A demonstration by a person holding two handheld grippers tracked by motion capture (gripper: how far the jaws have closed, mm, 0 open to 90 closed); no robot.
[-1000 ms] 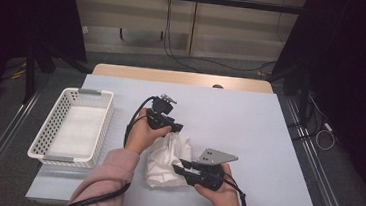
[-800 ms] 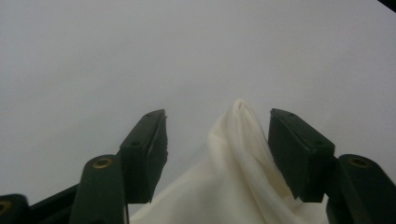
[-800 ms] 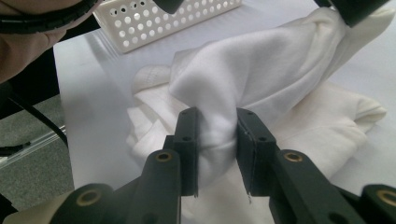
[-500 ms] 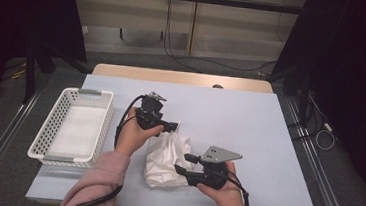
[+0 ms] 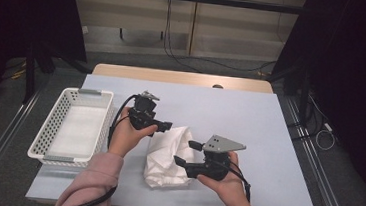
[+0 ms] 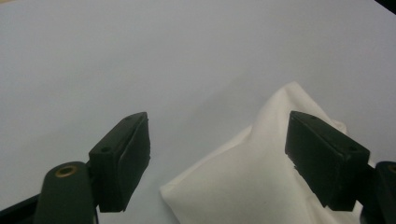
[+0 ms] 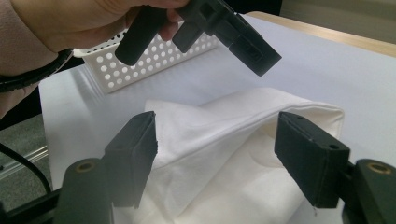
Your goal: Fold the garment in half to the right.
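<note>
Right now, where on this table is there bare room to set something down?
The far strip of the table beyond both grippers is bare, and so is the right side past the right gripper. The white basket has bare floor too. It is crowded in the near middle, where the white cloth lies between the left gripper and the right one.

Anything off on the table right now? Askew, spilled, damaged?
Nothing spilled or damaged. The white cloth lies loosely folded and rumpled, one fold gaping open, between the open left gripper and right gripper. The white perforated plastic basket sits upright, square to the table edge.
</note>
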